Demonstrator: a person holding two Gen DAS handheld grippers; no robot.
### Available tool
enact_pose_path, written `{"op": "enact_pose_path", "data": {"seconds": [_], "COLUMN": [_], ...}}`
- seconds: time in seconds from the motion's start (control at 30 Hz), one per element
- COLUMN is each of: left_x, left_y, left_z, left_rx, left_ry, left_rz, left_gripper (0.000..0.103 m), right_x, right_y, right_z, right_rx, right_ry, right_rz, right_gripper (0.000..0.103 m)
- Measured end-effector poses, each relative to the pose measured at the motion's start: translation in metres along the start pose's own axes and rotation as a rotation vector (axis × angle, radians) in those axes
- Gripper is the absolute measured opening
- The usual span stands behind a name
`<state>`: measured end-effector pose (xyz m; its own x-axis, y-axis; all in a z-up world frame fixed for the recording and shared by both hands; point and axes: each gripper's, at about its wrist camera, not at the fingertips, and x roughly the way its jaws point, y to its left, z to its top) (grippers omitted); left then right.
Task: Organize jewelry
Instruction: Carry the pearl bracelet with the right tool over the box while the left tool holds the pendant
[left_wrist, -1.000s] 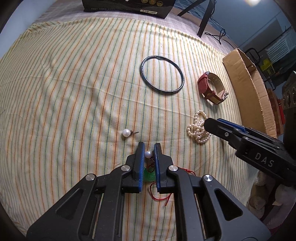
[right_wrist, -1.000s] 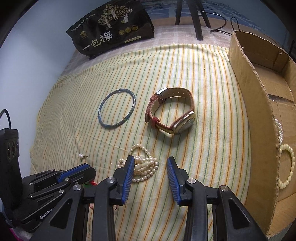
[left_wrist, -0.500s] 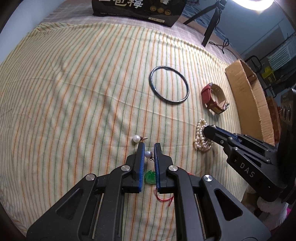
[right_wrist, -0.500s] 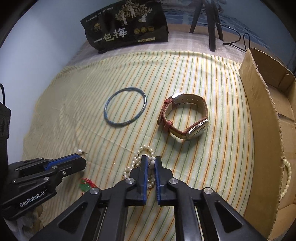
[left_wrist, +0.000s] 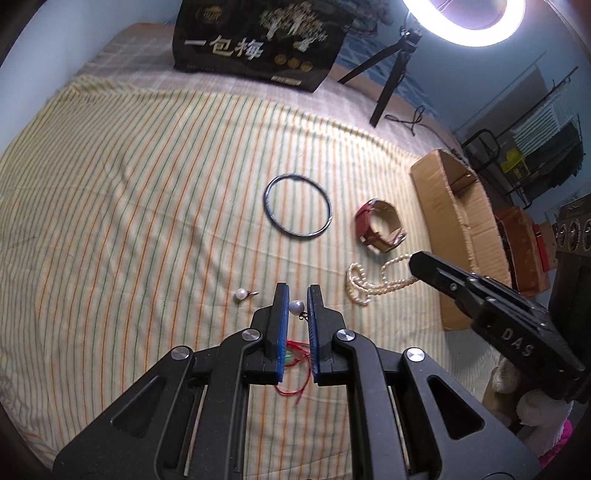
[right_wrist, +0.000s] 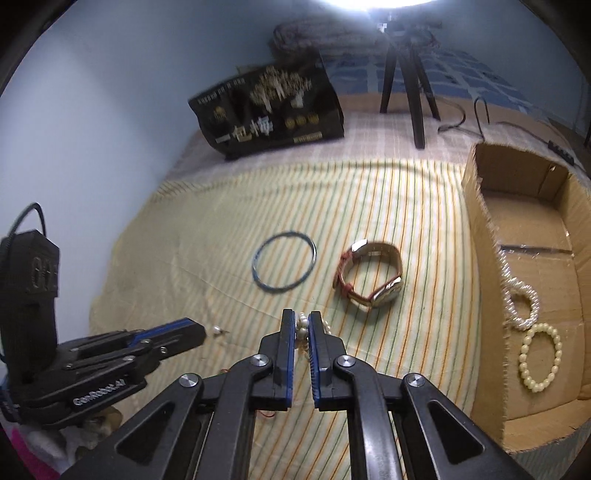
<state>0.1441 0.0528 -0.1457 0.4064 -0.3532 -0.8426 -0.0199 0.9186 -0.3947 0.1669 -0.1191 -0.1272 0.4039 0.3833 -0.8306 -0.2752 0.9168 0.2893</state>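
My left gripper (left_wrist: 295, 295) is shut on a pearl earring (left_wrist: 296, 307) and holds it above the striped cloth. A second pearl earring (left_wrist: 241, 294) lies on the cloth to its left. My right gripper (right_wrist: 302, 322) is shut on a pearl necklace (right_wrist: 303, 325) and lifts it; the strand (left_wrist: 373, 280) hangs stretched from its tip down to the cloth. A dark bangle (left_wrist: 298, 208) and a red-strapped watch (left_wrist: 380, 226) lie further back. A green pendant on a red cord (left_wrist: 293, 356) lies under my left gripper.
An open cardboard box (right_wrist: 480, 258) stands at the right with two pearl bracelets (right_wrist: 532, 332) inside. A black bag (left_wrist: 255, 40) and a ring-light tripod (left_wrist: 388, 74) stand at the back. The striped cloth (left_wrist: 129, 184) covers the surface.
My right gripper shut on the pearl necklace and rose, pulling the strand off the cloth. My left gripper rose with the earring held in it.
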Motion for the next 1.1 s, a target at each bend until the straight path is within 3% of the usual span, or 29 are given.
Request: {"op": "enact_pose_path", "data": {"seconds": [0.5, 0.77, 1.1], "left_x": [-0.018, -0.024, -0.019], "left_y": [-0.043, -0.085, -0.146], "left_z": [0.009, 0.007, 0.001], "left_rx": [0.067, 0.152, 0.265], "left_ry": [-0.054, -0.096, -0.126], "left_rz": [-0.062, -0.071, -0.103], "left_gripper": [0.008, 0.008, 0.008], "right_x": [-0.083, -0.113, -0.146], "right_y": [-0.010, -0.018, -0.059], "right_z": [0.022, 0.026, 0.033], "right_rx": [0.034, -0.006, 0.033], "right_ry": [-0.195, -0.272, -0.348], "right_rz": [0.050, -0.036, -0.137], "right_gripper": [0.004, 0.004, 0.004]}}
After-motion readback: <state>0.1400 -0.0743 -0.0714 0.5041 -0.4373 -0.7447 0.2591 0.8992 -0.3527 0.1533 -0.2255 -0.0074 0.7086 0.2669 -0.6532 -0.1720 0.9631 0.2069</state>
